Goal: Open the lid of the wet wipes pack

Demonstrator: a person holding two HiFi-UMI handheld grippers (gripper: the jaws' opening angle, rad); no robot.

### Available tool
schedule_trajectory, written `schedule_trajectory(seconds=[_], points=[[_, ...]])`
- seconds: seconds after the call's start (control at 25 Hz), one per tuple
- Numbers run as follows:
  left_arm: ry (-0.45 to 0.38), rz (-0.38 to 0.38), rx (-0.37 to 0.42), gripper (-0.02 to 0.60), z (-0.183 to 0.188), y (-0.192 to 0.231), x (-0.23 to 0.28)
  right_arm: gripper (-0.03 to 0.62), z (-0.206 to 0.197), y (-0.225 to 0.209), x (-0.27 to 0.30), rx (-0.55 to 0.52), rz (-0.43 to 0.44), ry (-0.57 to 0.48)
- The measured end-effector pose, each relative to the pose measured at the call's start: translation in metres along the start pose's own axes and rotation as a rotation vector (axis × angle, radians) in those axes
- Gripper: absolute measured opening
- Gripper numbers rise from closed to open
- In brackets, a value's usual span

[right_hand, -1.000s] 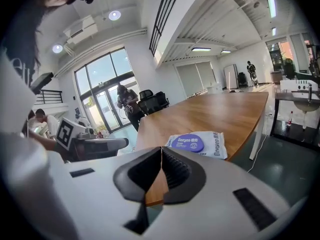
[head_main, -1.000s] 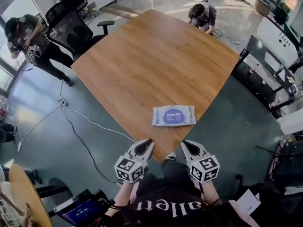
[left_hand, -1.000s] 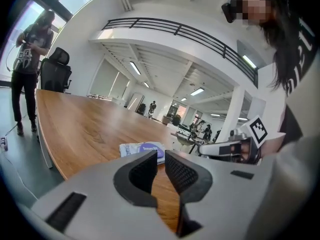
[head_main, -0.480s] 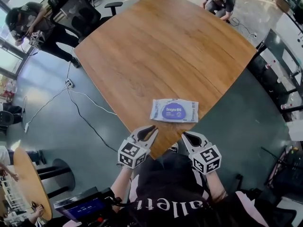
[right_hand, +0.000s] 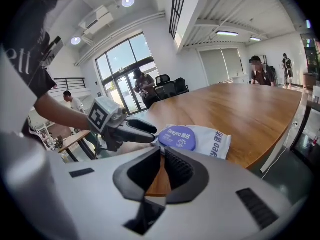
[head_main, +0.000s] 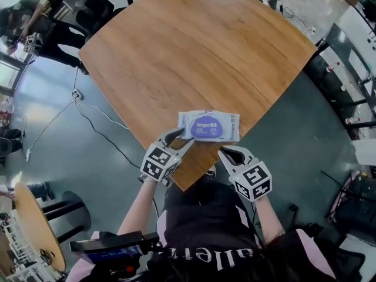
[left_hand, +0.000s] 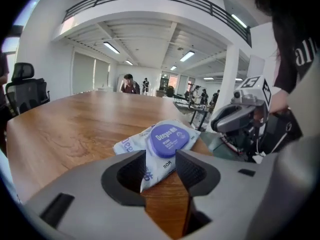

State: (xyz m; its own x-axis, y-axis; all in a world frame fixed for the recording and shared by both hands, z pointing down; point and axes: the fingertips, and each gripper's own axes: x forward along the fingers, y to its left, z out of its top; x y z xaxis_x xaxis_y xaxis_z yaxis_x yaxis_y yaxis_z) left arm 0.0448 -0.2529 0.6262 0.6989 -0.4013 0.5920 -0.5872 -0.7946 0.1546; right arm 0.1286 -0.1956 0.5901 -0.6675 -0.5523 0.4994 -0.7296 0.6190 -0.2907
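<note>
A white wet wipes pack (head_main: 208,126) with a round purple lid (head_main: 207,126) lies flat near the wooden table's (head_main: 194,51) near corner. The lid looks closed. My left gripper (head_main: 179,138) is at the pack's left end, its jaws opening, and in the left gripper view that end of the pack (left_hand: 167,139) sits between the fingertips of the left gripper (left_hand: 161,156) without being pinched. My right gripper (head_main: 226,153) hangs just short of the table edge below the pack, jaws shut and empty. In the right gripper view the lid (right_hand: 177,136) lies just beyond the right gripper (right_hand: 162,151).
Black office chairs (head_main: 76,4) and a person (head_main: 23,28) are off the table's far left. White cables (head_main: 100,128) run across the grey floor. A small round table (head_main: 32,228) stands at the lower left, and desks (head_main: 346,69) line the right side.
Both grippers have moved forward and down toward the pack. The left one has reached the pack's left end and its jaws have parted. The right one stays shut.
</note>
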Motion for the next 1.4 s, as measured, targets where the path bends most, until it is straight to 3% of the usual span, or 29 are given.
schedule_trajectory(seconds=[0.2, 0.28, 0.44, 0.64, 0.8, 1.0, 1.2, 1.4], points=[[0.128, -0.061, 0.229, 0.233, -0.012, 0.000, 0.019, 0.015, 0.000, 0.000, 0.009, -0.079, 0.020, 0.052], [0.156, -0.078, 0.269, 0.233, -0.013, -0.002, 0.023, 0.021, 0.001, 0.000, 0.011, -0.100, 0.027, 0.060], [0.164, -0.091, 0.241, 0.233, -0.014, -0.001, 0.029, 0.079, 0.005, -0.003, 0.019, -0.183, 0.022, 0.102], [0.173, -0.095, 0.185, 0.233, -0.018, 0.002, 0.031, 0.092, 0.011, -0.005, 0.038, -0.427, -0.004, 0.193], [0.183, -0.079, 0.185, 0.233, -0.017, 0.000, 0.034, 0.097, 0.009, -0.010, 0.052, -0.557, -0.018, 0.241], [0.189, -0.077, 0.182, 0.233, -0.018, 0.004, 0.033, 0.103, -0.003, -0.010, 0.075, -0.800, -0.015, 0.338], [0.186, -0.085, 0.192, 0.233, -0.017, 0.002, 0.033, 0.103, -0.004, -0.007, 0.086, -0.959, -0.024, 0.356], [0.179, -0.083, 0.209, 0.232, -0.017, 0.002, 0.033, 0.102, -0.005, 0.000, 0.088, -1.196, -0.033, 0.324]])
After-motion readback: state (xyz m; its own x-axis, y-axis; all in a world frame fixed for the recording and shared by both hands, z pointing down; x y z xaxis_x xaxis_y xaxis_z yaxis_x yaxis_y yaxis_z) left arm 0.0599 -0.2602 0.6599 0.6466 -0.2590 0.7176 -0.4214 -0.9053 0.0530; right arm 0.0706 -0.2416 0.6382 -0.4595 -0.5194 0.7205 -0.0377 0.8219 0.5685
